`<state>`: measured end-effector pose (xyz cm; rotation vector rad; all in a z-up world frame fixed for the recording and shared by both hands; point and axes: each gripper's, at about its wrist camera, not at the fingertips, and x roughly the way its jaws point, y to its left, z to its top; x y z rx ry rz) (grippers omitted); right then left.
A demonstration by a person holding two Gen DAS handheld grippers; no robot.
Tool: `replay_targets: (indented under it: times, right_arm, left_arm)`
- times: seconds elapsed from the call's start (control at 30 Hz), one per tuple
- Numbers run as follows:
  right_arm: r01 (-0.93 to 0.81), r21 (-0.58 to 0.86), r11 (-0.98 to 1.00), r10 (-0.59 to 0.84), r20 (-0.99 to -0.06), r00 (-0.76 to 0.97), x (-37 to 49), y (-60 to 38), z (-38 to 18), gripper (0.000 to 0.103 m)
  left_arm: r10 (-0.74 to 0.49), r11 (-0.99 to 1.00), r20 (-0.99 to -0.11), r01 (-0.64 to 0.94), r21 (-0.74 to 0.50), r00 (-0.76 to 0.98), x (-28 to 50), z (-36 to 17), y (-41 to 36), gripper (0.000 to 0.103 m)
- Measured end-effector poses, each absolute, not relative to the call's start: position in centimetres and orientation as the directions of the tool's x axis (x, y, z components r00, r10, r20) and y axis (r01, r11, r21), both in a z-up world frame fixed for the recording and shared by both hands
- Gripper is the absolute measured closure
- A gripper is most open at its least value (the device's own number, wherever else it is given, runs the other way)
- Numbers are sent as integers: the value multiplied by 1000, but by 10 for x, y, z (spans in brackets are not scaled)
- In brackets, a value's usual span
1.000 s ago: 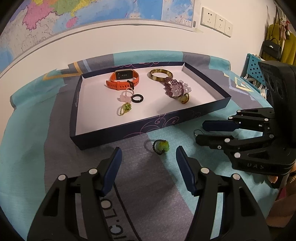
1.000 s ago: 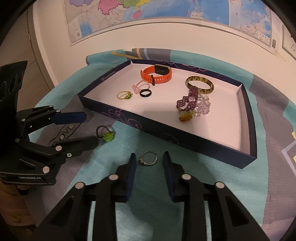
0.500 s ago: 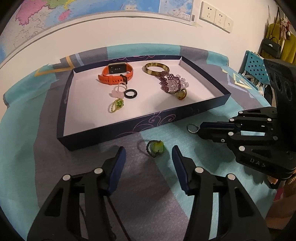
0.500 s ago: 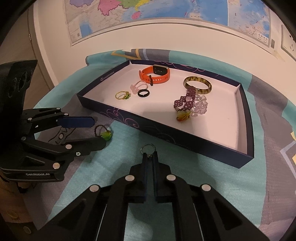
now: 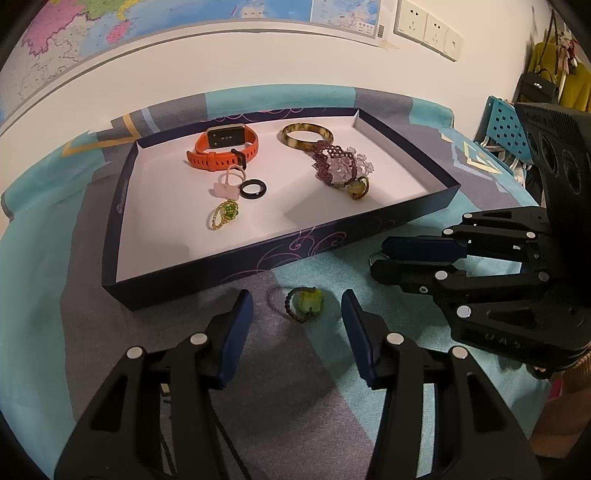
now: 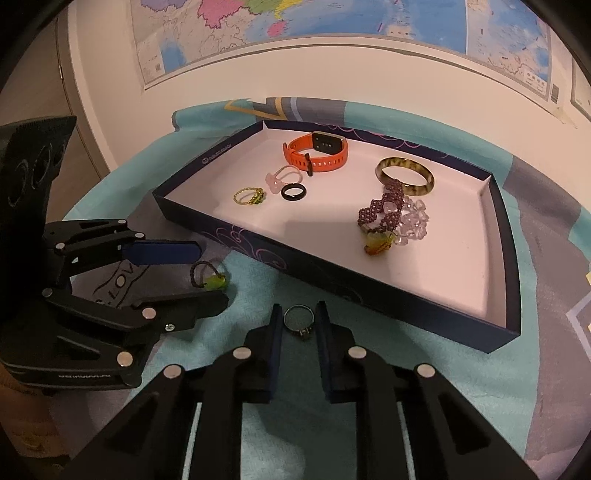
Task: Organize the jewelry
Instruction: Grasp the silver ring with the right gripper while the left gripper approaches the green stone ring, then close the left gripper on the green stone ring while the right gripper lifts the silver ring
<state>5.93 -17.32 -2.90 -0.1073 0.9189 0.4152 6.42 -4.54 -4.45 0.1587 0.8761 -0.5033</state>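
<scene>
Reopened since half a second ago, the right gripper [image 6: 298, 322] brackets the silver ring [image 6: 299, 320] on the cloth near the tray [image 6: 236, 236], jaws apart, and should reclose squarely on its band; the left gripper [image 5: 297, 308] gapes around the green ring [image 5: 304, 303].

A white wall [image 5: 258, 62] is seen behind the table, and a large coloured map [image 6: 332, 22] is hung on it. White sockets [image 5: 428, 27] are mounted beside the map. The table is covered by a teal and grey cloth [image 5: 44, 258]. At the right, a perforated blue chair [image 5: 506, 129] and hung bags [image 5: 539, 86] are seen under warm indoor light.
</scene>
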Motion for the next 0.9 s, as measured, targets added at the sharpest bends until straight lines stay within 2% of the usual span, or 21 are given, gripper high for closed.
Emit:
replay_targets:
  times: [0.1, 0.3, 0.4, 0.6, 0.67, 0.9]
  right_arm:
    - [-395, 80, 915, 300, -789, 536, 57, -174, -29, 87]
    - [-391, 95, 915, 310, -786, 535, 55, -178, -28, 87]
    - [-393, 99, 914, 316, -781, 539, 51, -180, -26, 87]
    - [-387, 115, 915, 327, -772, 545, 49, -185, -23, 87]
    - [-382, 118, 917, 328, -769, 549, 48, -187, -22, 87]
    - [-378, 132, 917, 339, -757, 558, 46, -194, -17, 87]
  left_arm:
    - [-363, 867, -768, 494, -70, 528, 63, -45, -46, 64]
    - [-362, 863, -770, 501, -64, 525, 64, -46, -49, 72]
    - [-359, 862, -771, 504, -58, 525, 64, -46, -49, 82]
    - [-353, 864, -771, 501, -51, 531, 61, -45, -50, 83]
    - [-356, 863, -771, 502, -56, 527, 60, -45, -49, 89]
    - [-366, 863, -767, 500, -69, 527, 55, -42, -46, 89]
